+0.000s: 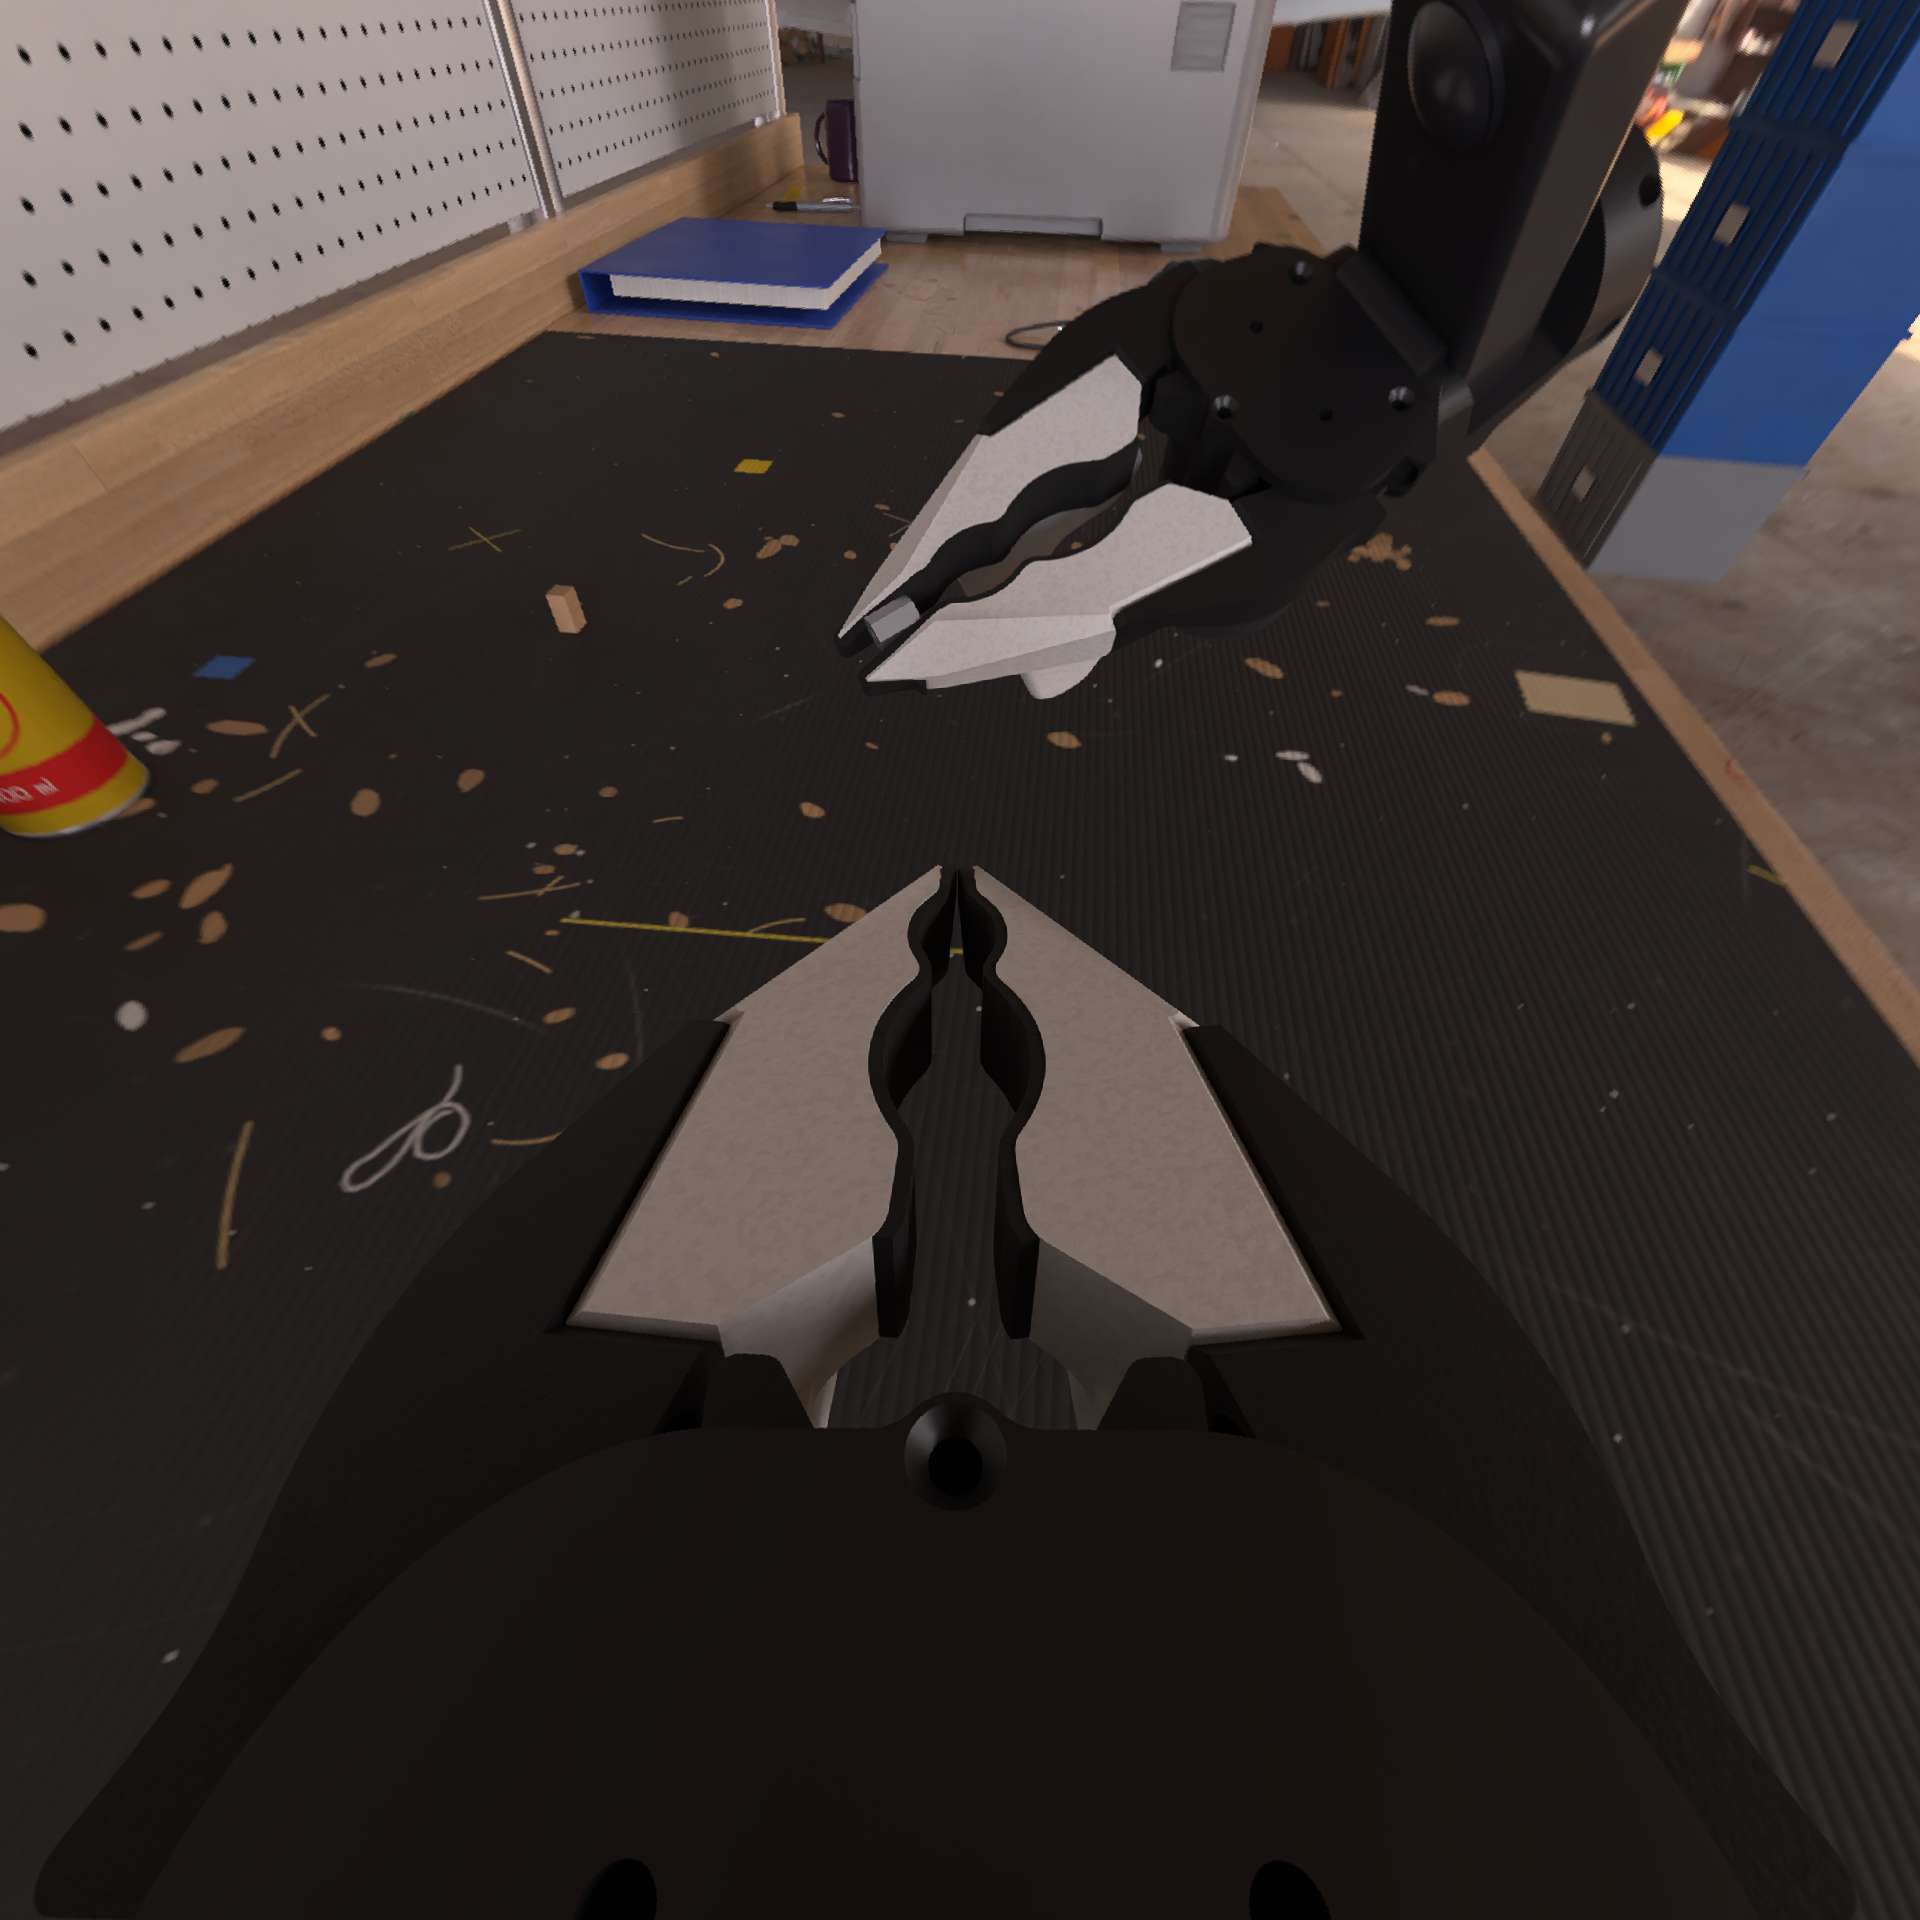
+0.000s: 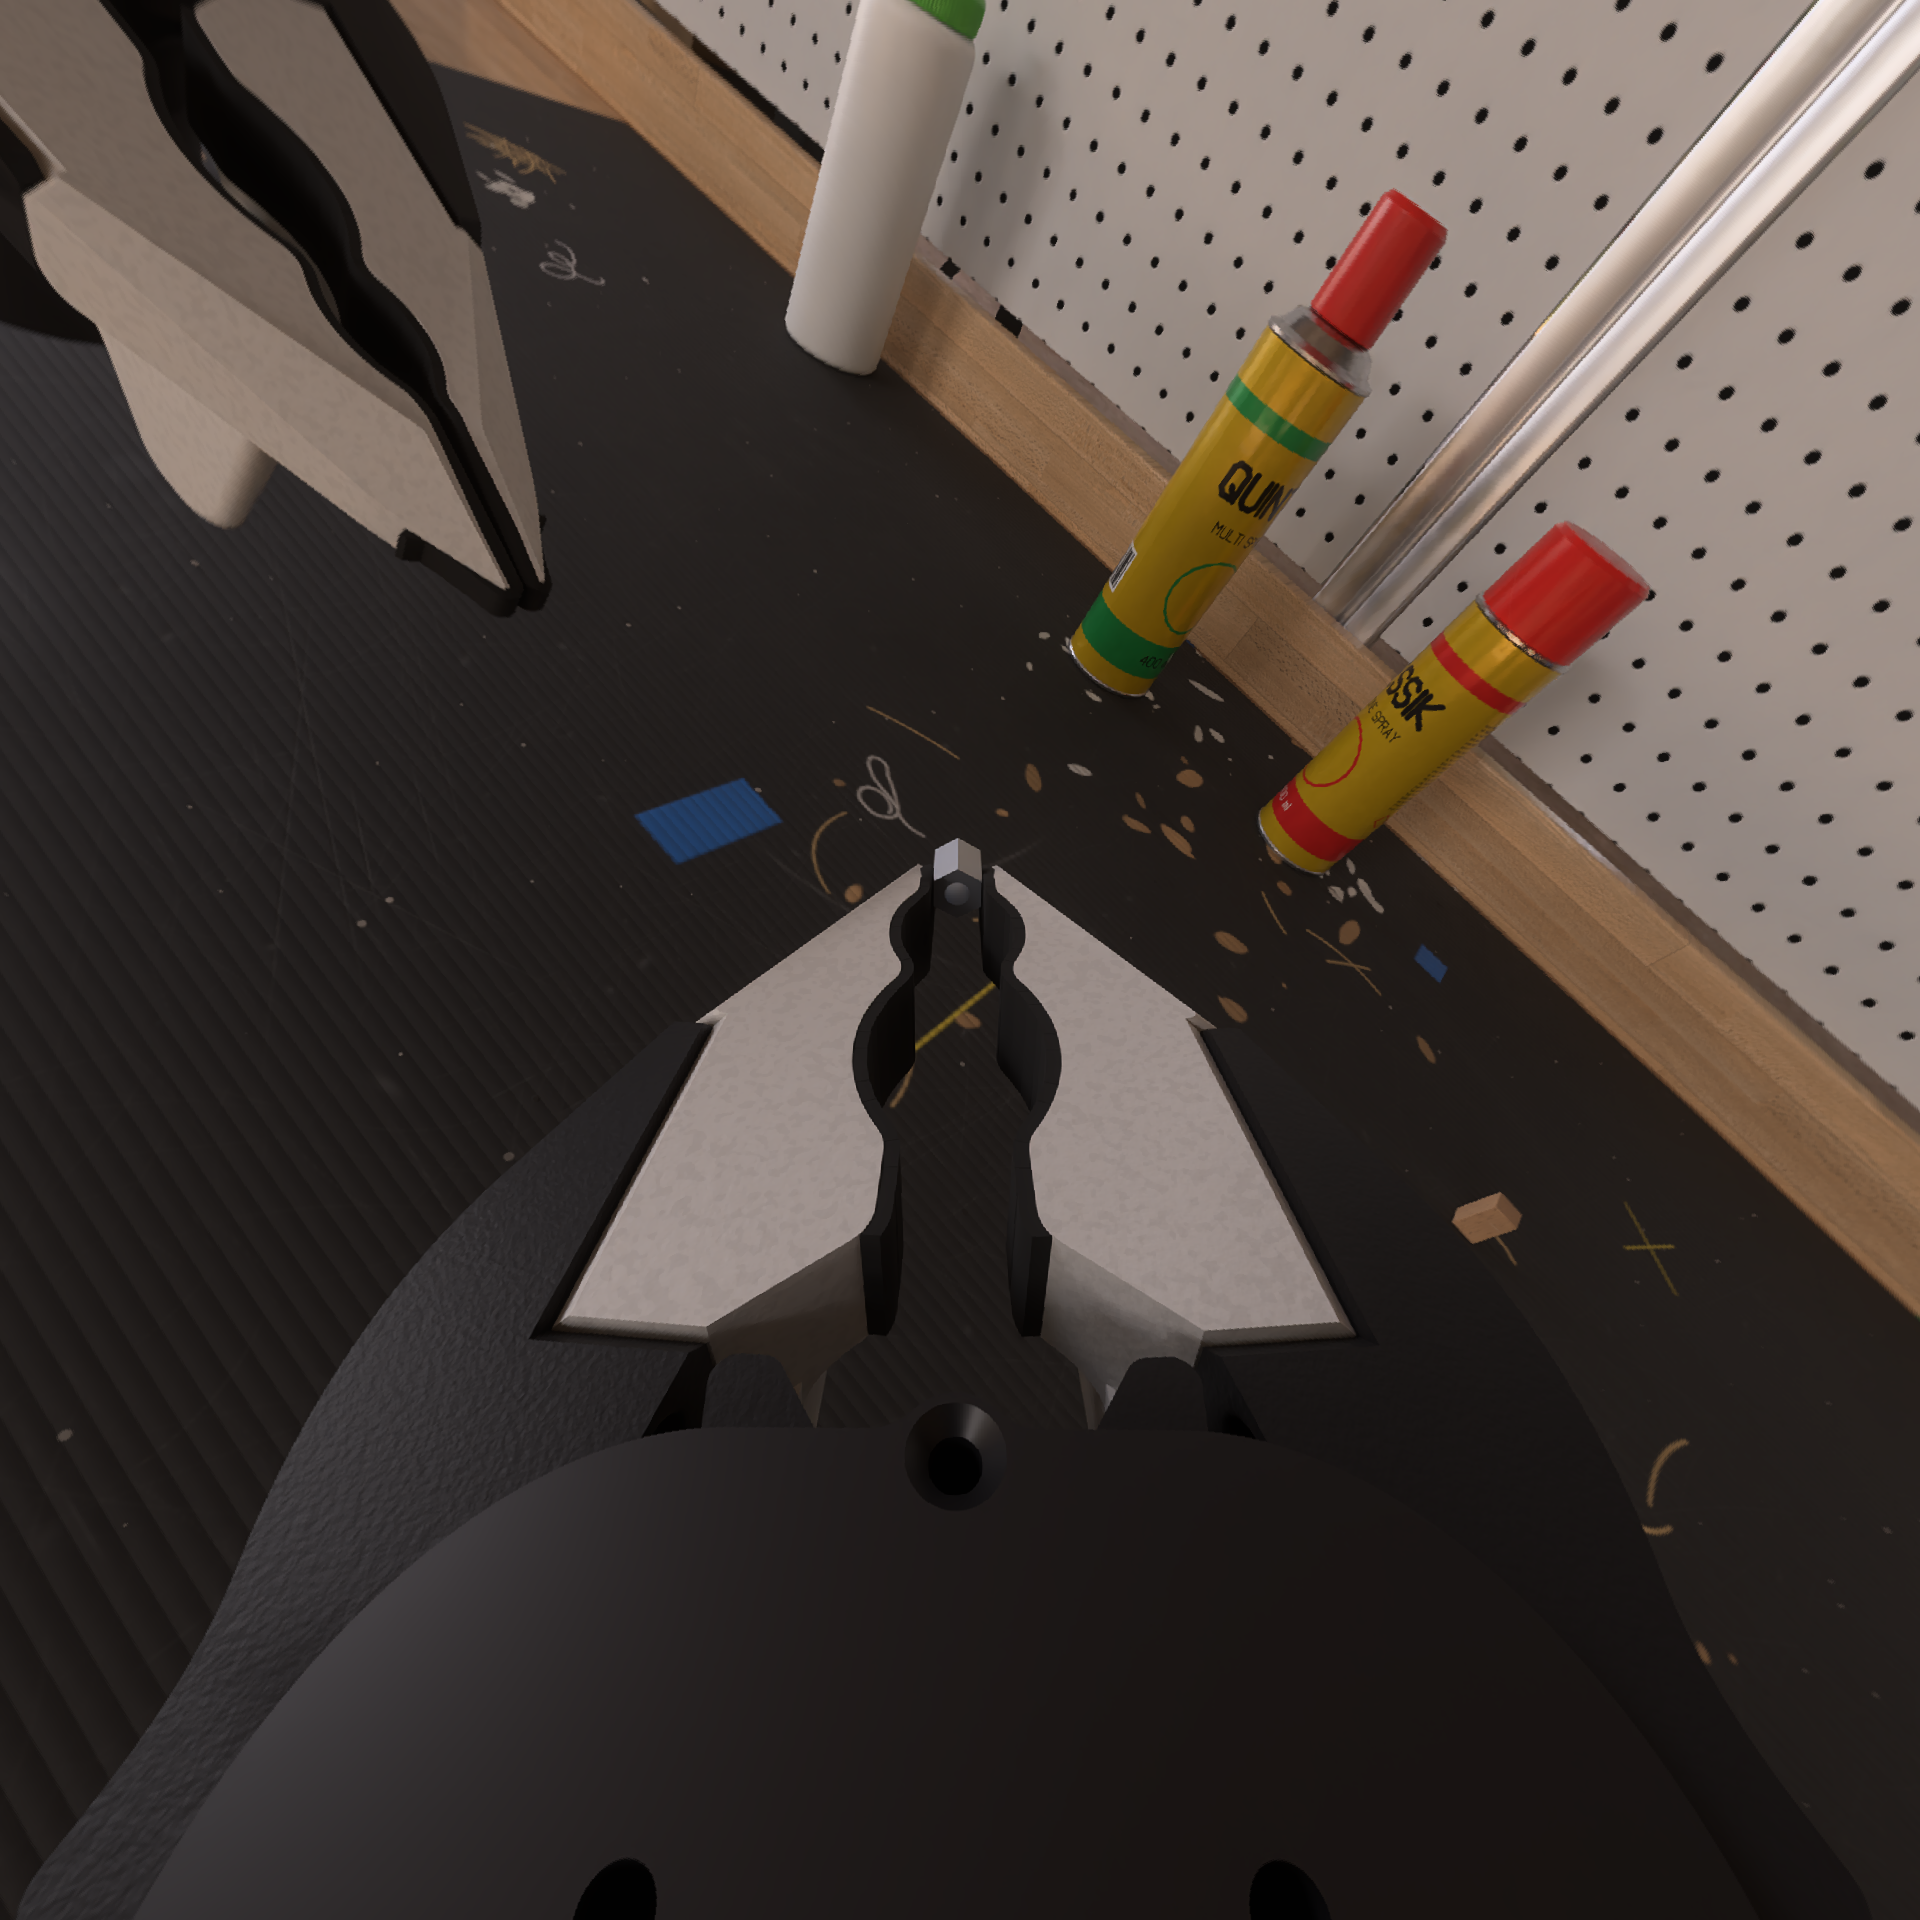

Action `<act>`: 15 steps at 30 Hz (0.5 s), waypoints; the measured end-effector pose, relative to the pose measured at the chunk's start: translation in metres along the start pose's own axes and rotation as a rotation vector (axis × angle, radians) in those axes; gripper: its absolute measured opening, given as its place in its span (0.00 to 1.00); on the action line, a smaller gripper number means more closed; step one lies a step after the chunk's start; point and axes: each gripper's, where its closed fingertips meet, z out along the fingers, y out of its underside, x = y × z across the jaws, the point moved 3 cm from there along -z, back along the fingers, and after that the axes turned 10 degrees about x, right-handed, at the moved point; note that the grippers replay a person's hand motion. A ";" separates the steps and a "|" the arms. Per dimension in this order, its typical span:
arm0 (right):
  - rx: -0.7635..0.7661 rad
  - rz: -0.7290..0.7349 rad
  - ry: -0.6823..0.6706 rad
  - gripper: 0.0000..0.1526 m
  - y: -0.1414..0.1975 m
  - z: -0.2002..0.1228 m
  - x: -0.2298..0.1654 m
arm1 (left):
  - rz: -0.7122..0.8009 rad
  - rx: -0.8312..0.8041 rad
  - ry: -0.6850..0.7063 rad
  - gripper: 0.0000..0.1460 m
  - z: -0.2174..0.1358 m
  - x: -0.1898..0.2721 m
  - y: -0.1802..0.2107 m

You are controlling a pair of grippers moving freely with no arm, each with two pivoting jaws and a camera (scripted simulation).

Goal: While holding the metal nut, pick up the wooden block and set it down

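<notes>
My right gripper (image 2: 958,883) is shut on a small grey metal nut (image 2: 957,878) at its fingertips, held above the black mat. It also shows in the left wrist view (image 1: 871,642), upper right, with the nut (image 1: 891,621) between its tips. My left gripper (image 1: 957,878) is shut and empty above the mat; it also shows in the right wrist view (image 2: 520,597) at upper left. A small wooden block (image 1: 565,608) lies on the mat, far left of the right gripper's tips. In the right wrist view the block (image 2: 1487,1216) lies to the right, apart from both grippers.
A black mat (image 1: 1351,1039) covers a wooden bench with a pegboard wall (image 2: 1714,520). Two yellow spray cans (image 2: 1236,499) (image 2: 1444,707) and a white bottle (image 2: 883,187) lean against the wall. A blue binder (image 1: 738,275) and a grey box (image 1: 1049,114) lie at the far end.
</notes>
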 end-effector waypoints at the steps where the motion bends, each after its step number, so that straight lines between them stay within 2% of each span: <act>1: 0.005 0.011 0.001 0.05 0.000 0.000 0.001 | -0.024 0.006 0.001 0.00 0.002 -0.001 0.000; 5: 0.046 0.072 0.059 0.05 -0.001 -0.010 0.013 | -0.109 0.018 -0.017 0.02 0.011 -0.008 -0.003; 9: 0.122 0.313 0.131 0.05 0.009 -0.039 0.025 | -0.209 -0.009 0.002 0.12 0.036 -0.029 -0.022; 12: 0.134 0.412 0.162 0.05 0.022 -0.053 0.023 | -0.133 -0.110 -0.024 0.17 0.083 -0.068 -0.028; 15: 0.112 0.388 0.170 0.05 0.026 -0.052 0.019 | -0.054 -0.255 -0.058 0.19 0.156 -0.114 -0.015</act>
